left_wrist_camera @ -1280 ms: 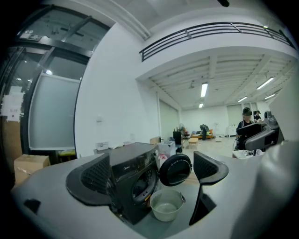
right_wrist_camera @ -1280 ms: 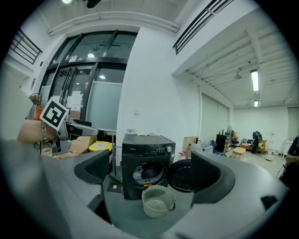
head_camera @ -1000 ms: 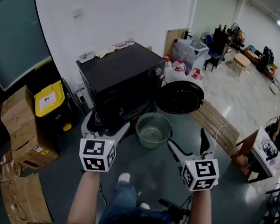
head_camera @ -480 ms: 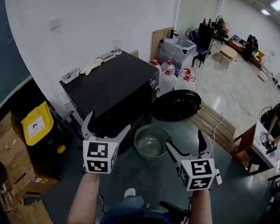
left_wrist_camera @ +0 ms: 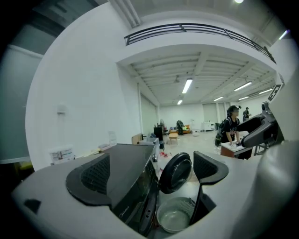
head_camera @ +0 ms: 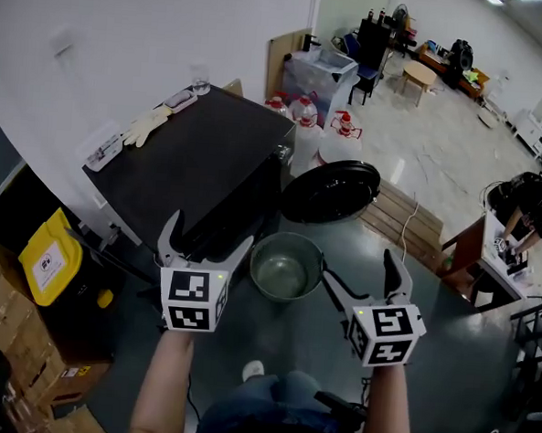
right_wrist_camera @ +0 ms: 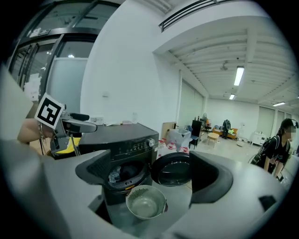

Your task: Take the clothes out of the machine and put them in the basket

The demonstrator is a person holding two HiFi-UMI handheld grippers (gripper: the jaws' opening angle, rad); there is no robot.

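A black front-loading washing machine stands with its round door swung open to the right. In the right gripper view, dark and pale clothes lie inside the drum. A round grey-green basket sits on the floor in front of the machine and looks empty. My left gripper hovers open above the machine's front, left of the basket. To the basket's right, my right gripper is open too. Neither holds anything.
Pale gloves and small items lie on the machine's top. A yellow-lidded bin and cardboard boxes stand at the left. Water jugs stand behind the door, wooden planks lie to the right, and a person bends over a table.
The head view has swung, so the machine sits more to the left and more of the room shows. Both grippers stay open and empty, in about the same place over the basket.
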